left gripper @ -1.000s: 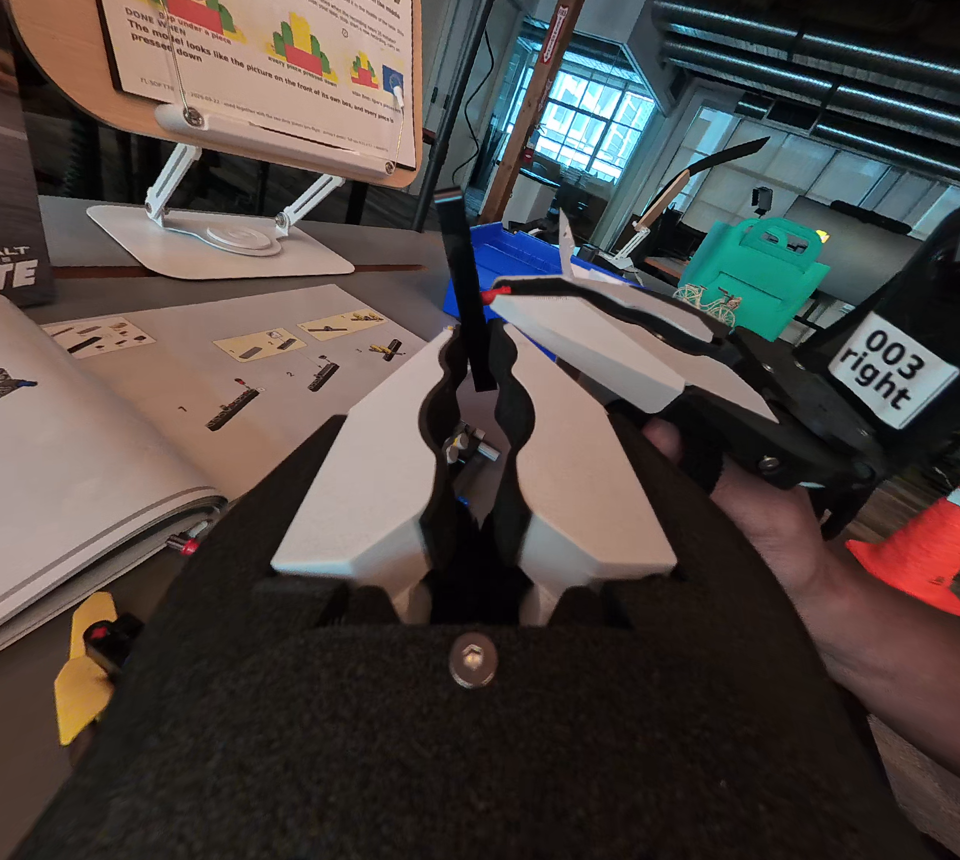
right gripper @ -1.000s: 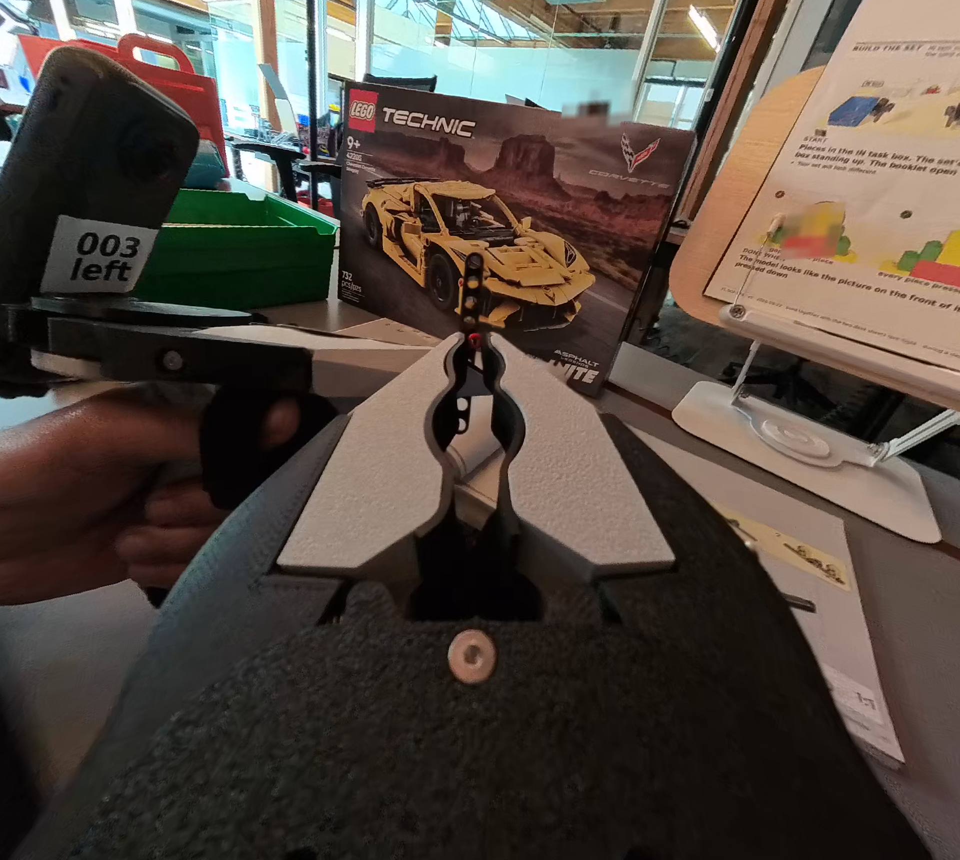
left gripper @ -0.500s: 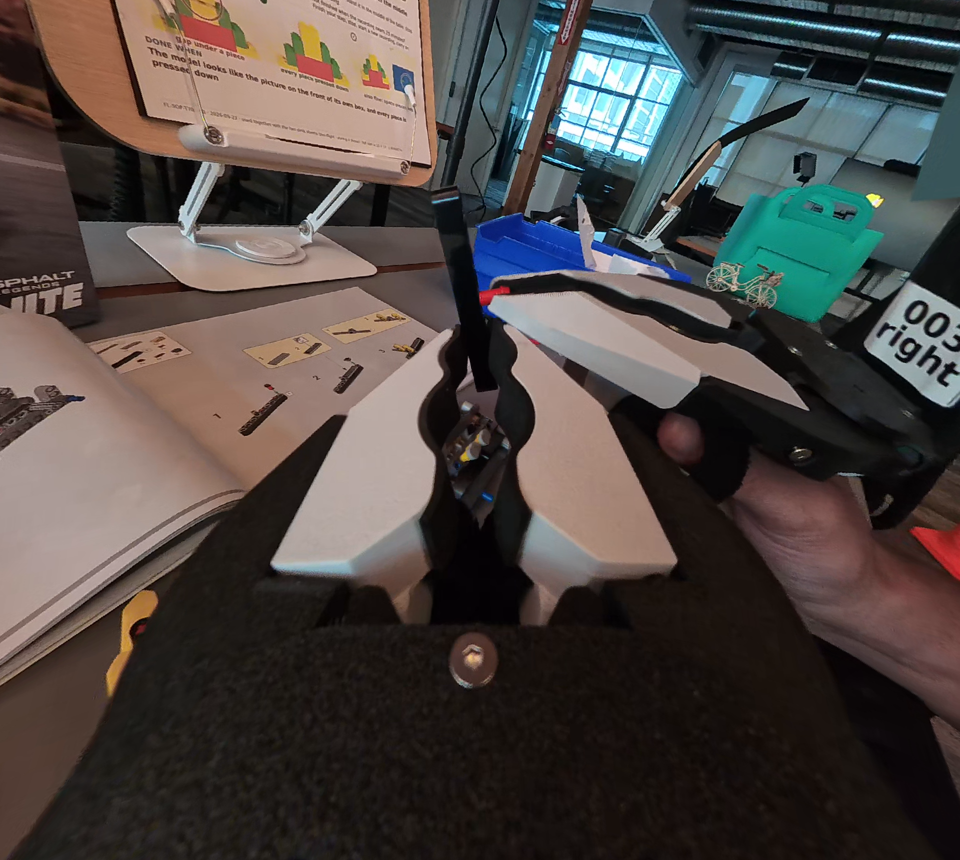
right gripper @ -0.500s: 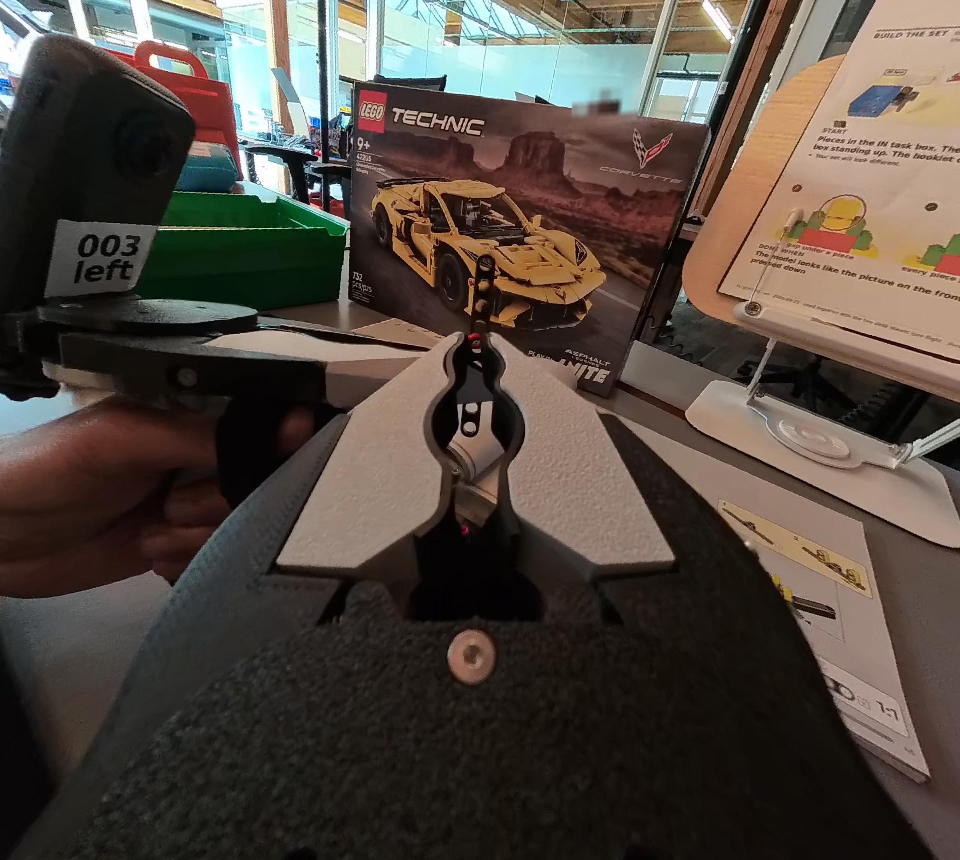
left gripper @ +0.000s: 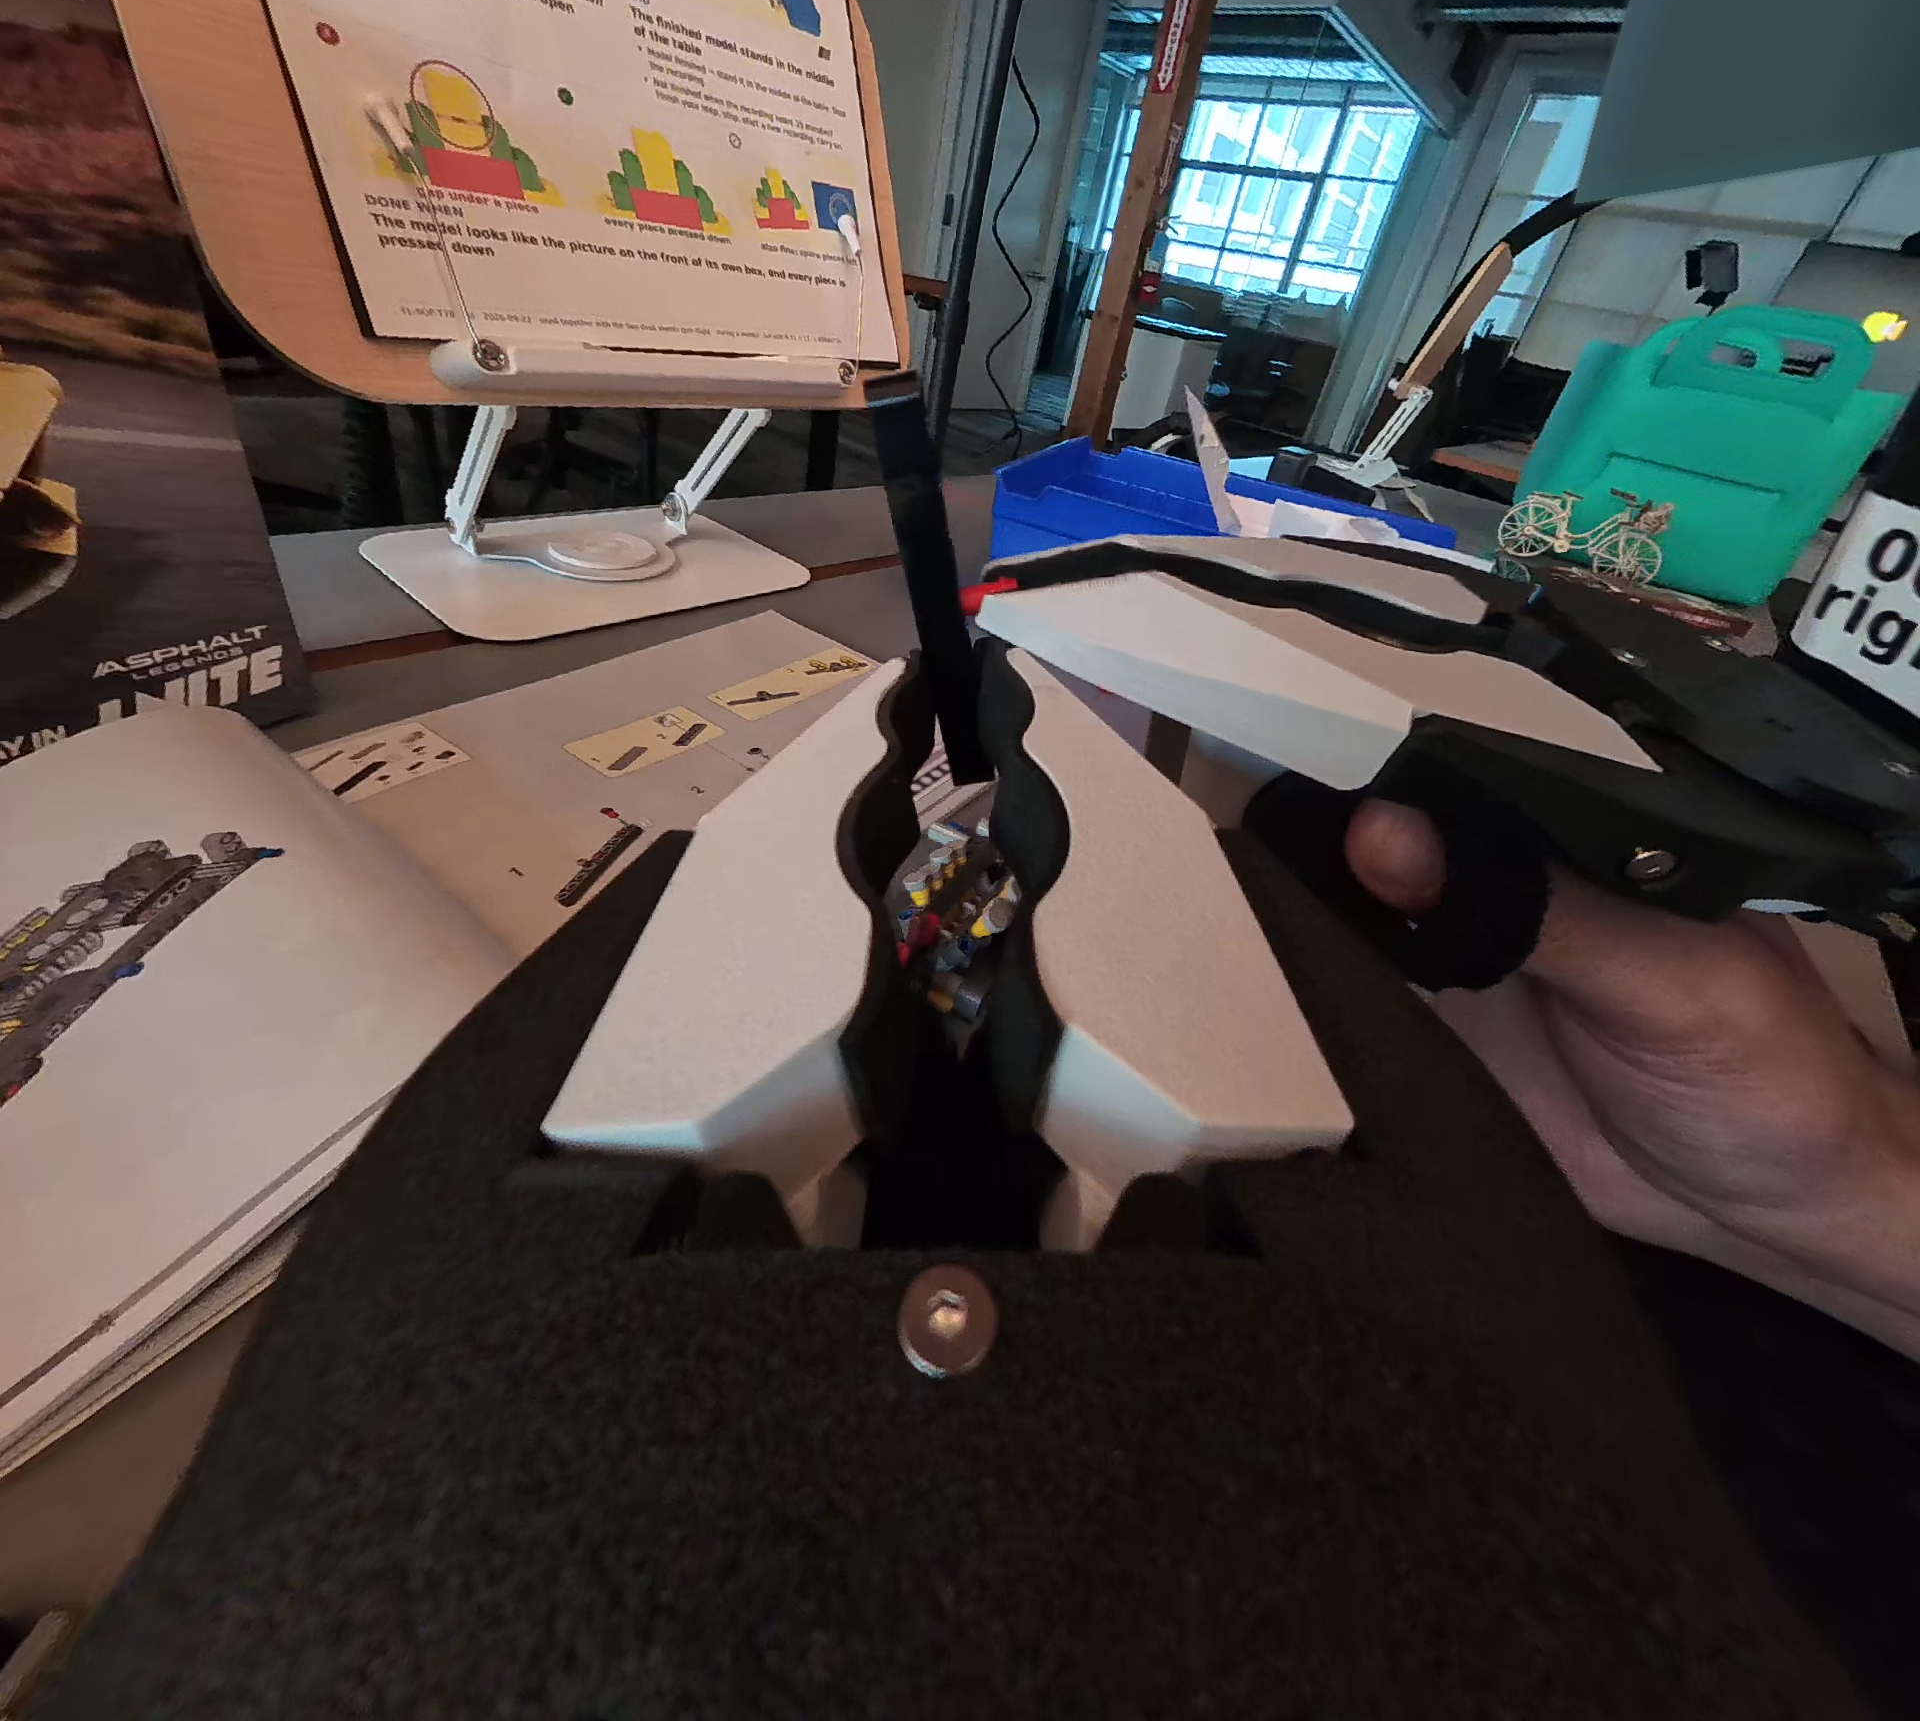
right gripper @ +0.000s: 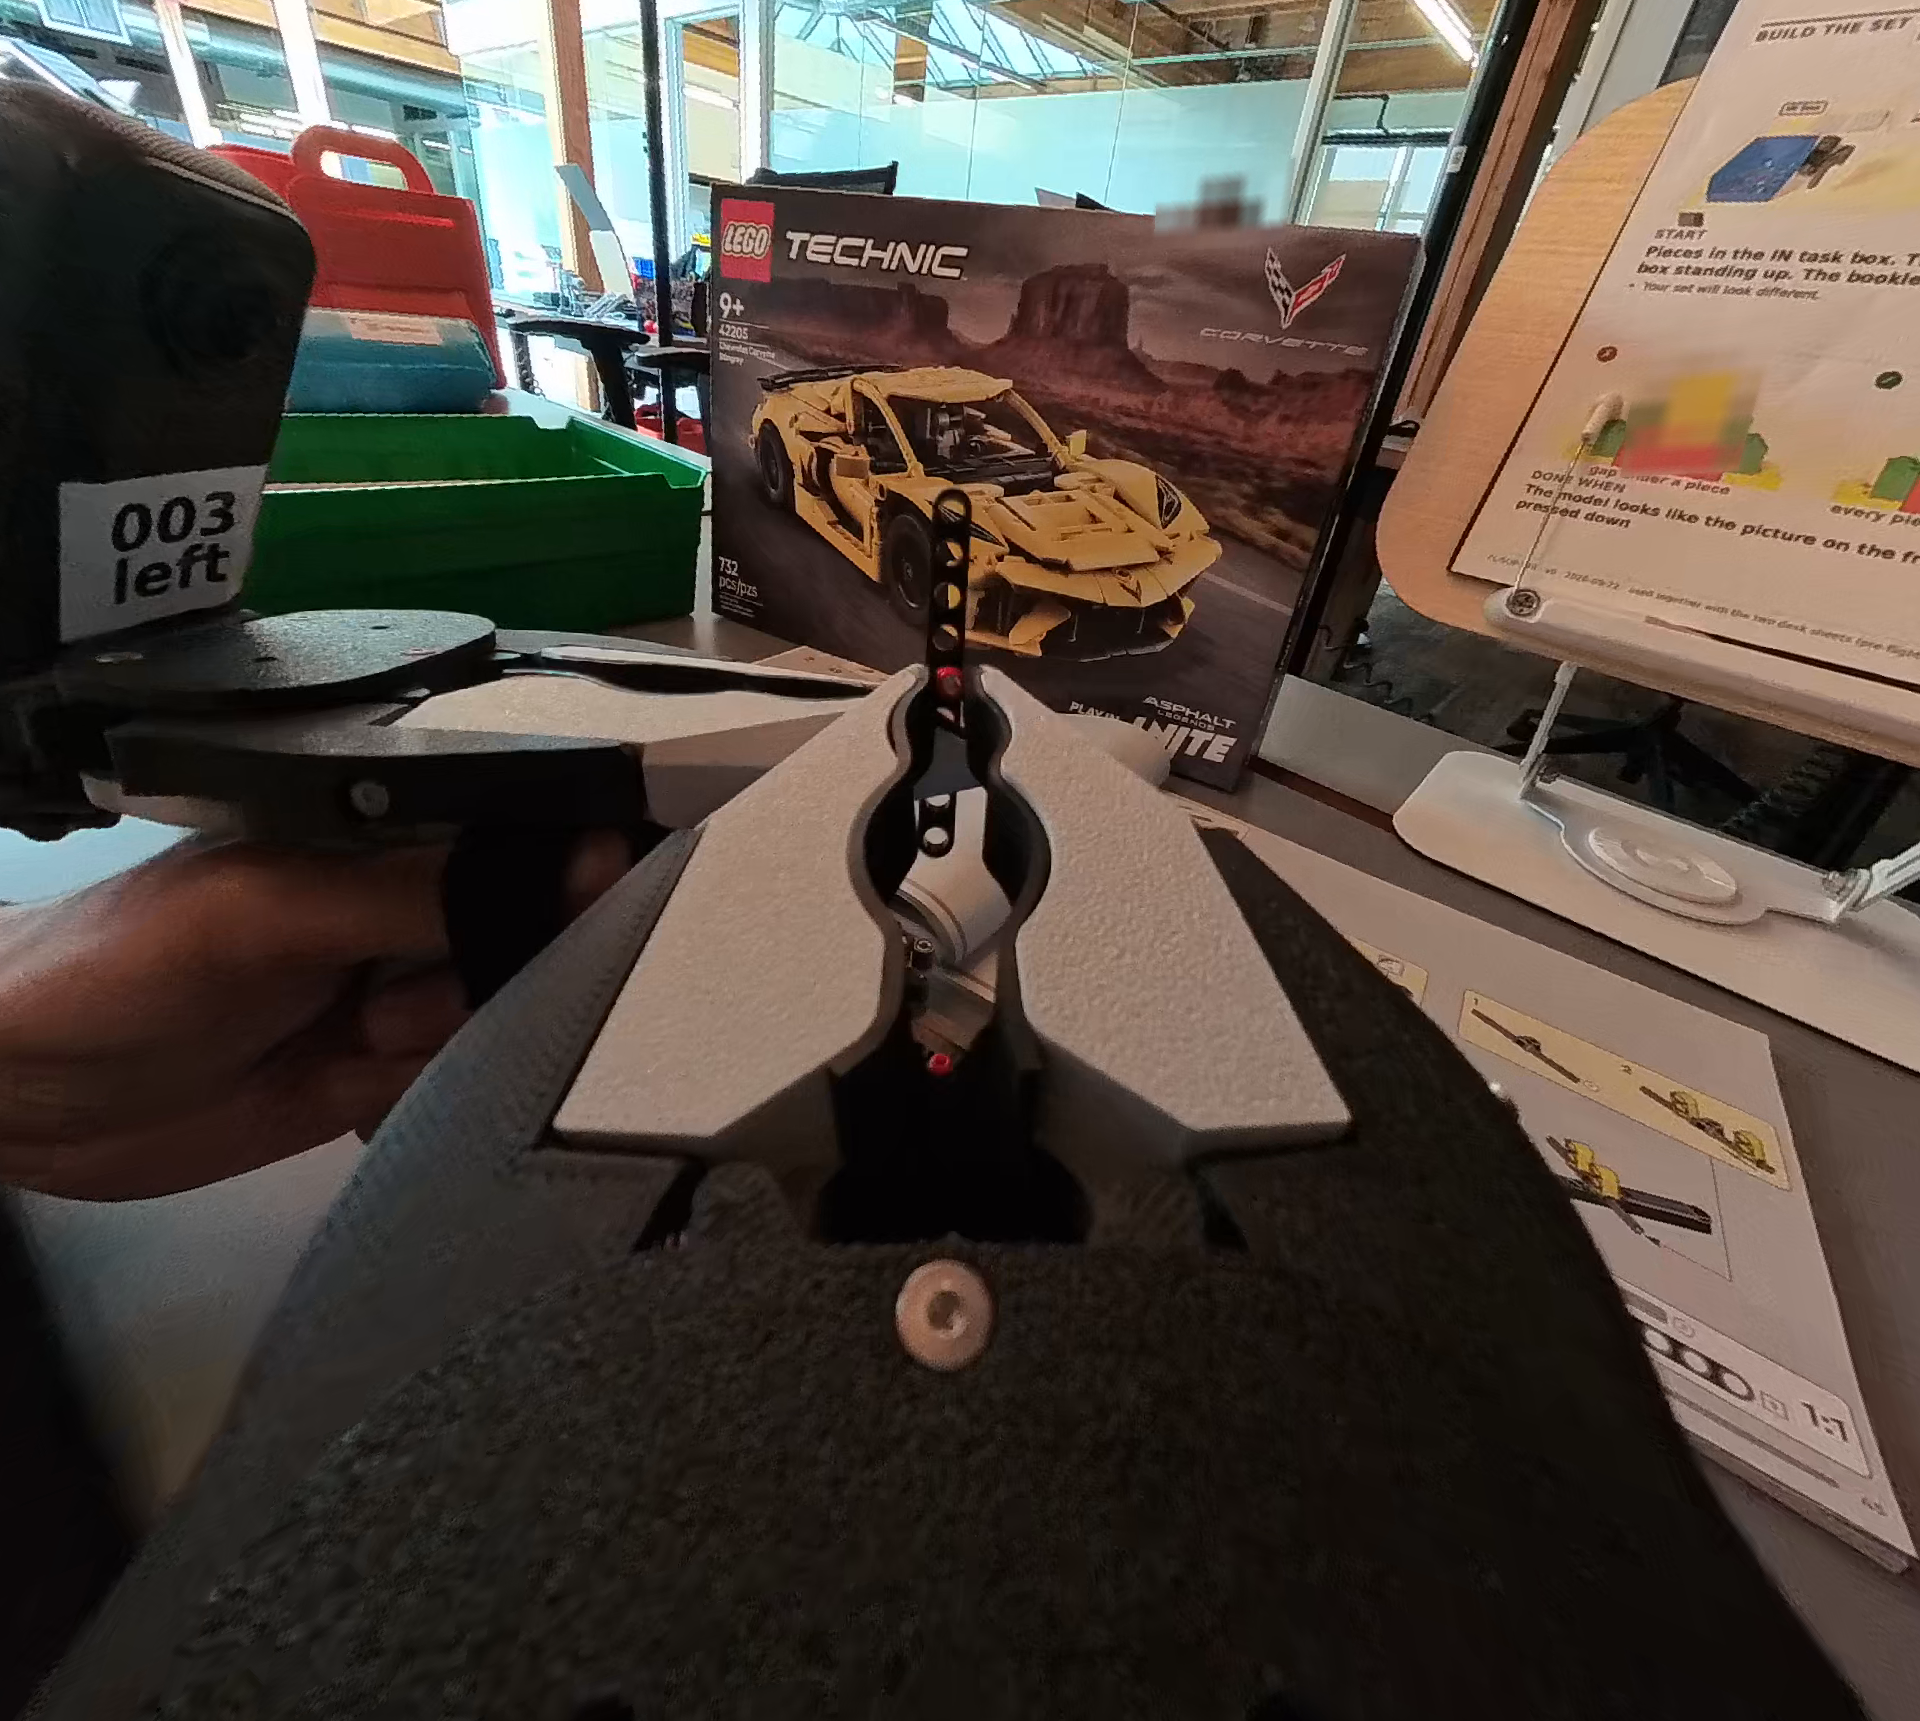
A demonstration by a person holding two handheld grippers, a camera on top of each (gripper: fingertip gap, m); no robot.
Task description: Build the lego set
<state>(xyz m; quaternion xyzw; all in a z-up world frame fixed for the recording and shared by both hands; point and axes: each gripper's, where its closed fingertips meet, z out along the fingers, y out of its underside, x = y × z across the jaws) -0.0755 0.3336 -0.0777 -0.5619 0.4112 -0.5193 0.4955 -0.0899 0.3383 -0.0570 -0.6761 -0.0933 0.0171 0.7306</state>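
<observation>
Left gripper (left gripper: pixel 948 705) pressed together on a long black beam (left gripper: pixel 925 570), pinched near the beam's lower end; beam stands nearly upright, leaning slightly toward 11 o'clock, its top edge crossing in front of the document stand (left gripper: pixel 582 549). Right gripper (left gripper: pixel 987 596) comes in from 3 o'clock in the left wrist view, held in a person's hand (left gripper: pixel 1662 1079), its tips touching the beam's side with a small red pin (left gripper: pixel 971 599) showing at the contact point. In the right wrist view the same gripper (right gripper: pixel 948 684) is pinched close around the beam (right gripper: pixel 948 570), seen broadside with its row of holes; red pin (right gripper: pixel 943 682) sits in a hole right at the fingertip line. Whether the right fingers (right gripper: pixel 1049 736) grip the pin or the beam itself, cannot tell. Left gripper (right gripper: pixel 790 684) enters from 9 o'clock, held by the other hand (right gripper: pixel 208 996). Below the left jaws, through the gap, a blurred cluster of small loose pieces (left gripper: pixel 951 913), yellow, grey, red. Open instruction booklet (left gripper: pixel 260 944) lies on the table (left gripper: pixel 343 570) at 9 o'clock in the left wrist view; its pages (right gripper: pixel 1621 1152) at 4 o'clock in the right. Set box (right gripper: pixel 1049 476) with a yellow car picture stands upright at 12 o'clock in the right wrist view, green tray (right gripper: pixel 468 508) beside it at 10 o'clock. Blue tray (left gripper: pixel 1143 487) at 1 o'clock in the left wrist view, teal case (left gripper: pixel 1714 445) beyond at 2 o'clock.
</observation>
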